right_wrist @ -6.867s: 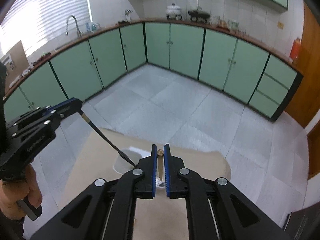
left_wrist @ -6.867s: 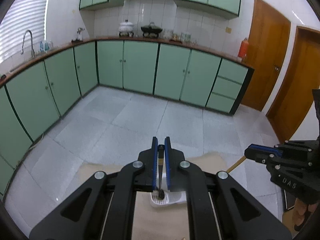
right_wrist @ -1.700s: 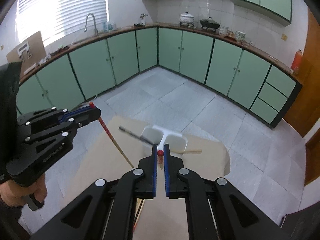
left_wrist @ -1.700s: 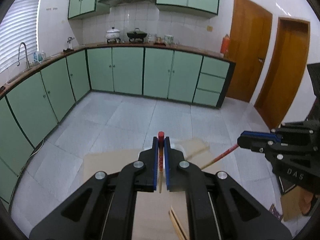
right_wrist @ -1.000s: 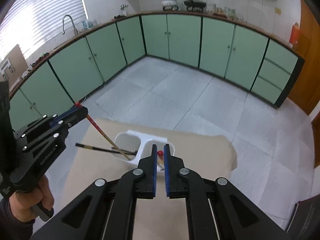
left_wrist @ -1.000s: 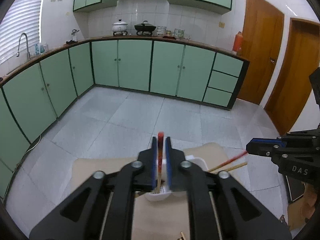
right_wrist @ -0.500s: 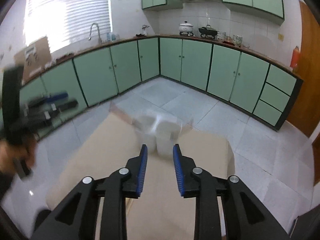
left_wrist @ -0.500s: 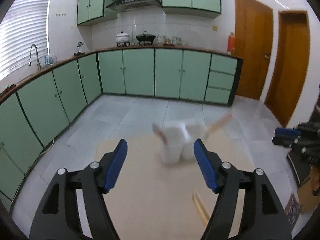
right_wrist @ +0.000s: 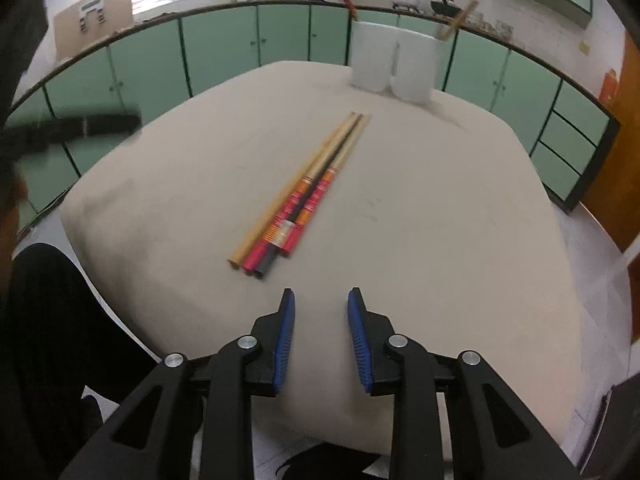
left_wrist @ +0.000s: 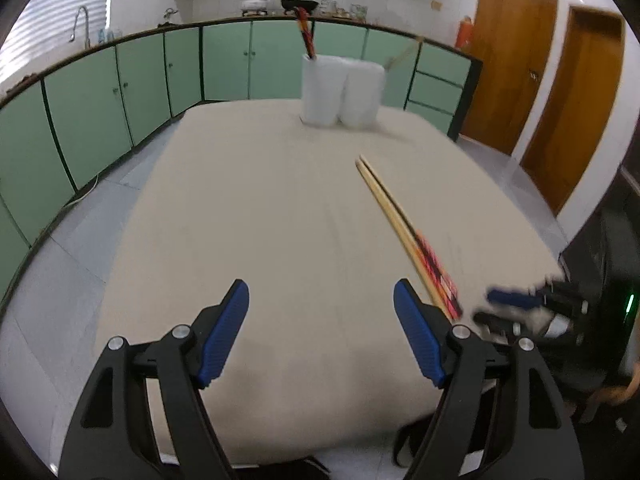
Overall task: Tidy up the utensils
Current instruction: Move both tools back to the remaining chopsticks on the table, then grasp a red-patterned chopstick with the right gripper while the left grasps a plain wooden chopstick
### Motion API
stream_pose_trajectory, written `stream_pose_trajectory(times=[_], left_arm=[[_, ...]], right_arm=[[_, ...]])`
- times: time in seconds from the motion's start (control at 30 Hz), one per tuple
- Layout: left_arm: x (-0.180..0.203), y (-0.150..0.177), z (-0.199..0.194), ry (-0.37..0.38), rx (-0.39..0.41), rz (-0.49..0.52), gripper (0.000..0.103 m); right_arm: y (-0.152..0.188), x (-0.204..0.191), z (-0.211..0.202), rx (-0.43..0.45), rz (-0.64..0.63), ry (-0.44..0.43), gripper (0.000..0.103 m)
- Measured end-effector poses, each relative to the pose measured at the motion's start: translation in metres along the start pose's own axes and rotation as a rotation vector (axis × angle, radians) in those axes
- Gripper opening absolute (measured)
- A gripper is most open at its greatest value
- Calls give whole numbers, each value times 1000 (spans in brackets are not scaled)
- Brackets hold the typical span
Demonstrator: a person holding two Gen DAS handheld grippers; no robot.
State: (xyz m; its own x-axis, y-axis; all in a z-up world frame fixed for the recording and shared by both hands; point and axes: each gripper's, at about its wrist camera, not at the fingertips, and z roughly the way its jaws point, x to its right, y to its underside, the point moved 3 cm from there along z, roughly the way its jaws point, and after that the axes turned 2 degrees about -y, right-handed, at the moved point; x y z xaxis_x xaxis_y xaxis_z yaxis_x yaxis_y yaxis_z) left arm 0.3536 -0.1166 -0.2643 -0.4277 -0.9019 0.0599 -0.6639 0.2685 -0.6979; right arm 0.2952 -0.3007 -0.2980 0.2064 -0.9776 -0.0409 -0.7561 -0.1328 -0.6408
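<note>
**Both pairs of fingers empty over the table**

The blue fingers (left_wrist: 224, 332) of the left gripper (left_wrist: 321, 332) are standing wide apart and spreading further, with nothing between them, hanging over bare beige tablecloth (left_wrist: 260, 208). The right gripper (right_wrist: 319, 336) is holding its jaws narrowly parted and edging wider, also empty, just short of the near ends of a bundle of chopsticks (right_wrist: 308, 188) that is lying on the cloth, red-patterned handles toward the person. At the far edge of the table, a white two-compartment utensil holder (right_wrist: 392, 60) is standing upright, with dark red chopsticks (left_wrist: 306, 36) leaning out of its left compartment and a pale wooden stick (right_wrist: 458, 20) out of its right.
</note>
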Motion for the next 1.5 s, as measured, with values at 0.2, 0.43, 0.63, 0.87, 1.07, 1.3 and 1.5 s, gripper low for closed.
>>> stream_pose_trajectory(times=[0.2,0.43,0.63,0.87,1.07,1.3,1.5], left_arm=[[6,9,4,7,-10,18,73],[19,16,18,38,-43,70,72],[47,31,35,61,-77,117,71],[63,29,52,10,-93,139,70],[67,23,57,10,-99,124,70],[70,25,55,20,-106,116,69],[69,23,57,-14,-101,110,70]], right_arm=[[-16,-9,11,26,-29,0,25],[-18,9,17,35,29,6,8],[-8,41,9,35,110,21,6],[-5,45,7,41,119,10,6],[-6,47,7,45,125,2,6],[-4,48,7,50,148,-5,6],[-4,48,5,45,144,-6,6]])
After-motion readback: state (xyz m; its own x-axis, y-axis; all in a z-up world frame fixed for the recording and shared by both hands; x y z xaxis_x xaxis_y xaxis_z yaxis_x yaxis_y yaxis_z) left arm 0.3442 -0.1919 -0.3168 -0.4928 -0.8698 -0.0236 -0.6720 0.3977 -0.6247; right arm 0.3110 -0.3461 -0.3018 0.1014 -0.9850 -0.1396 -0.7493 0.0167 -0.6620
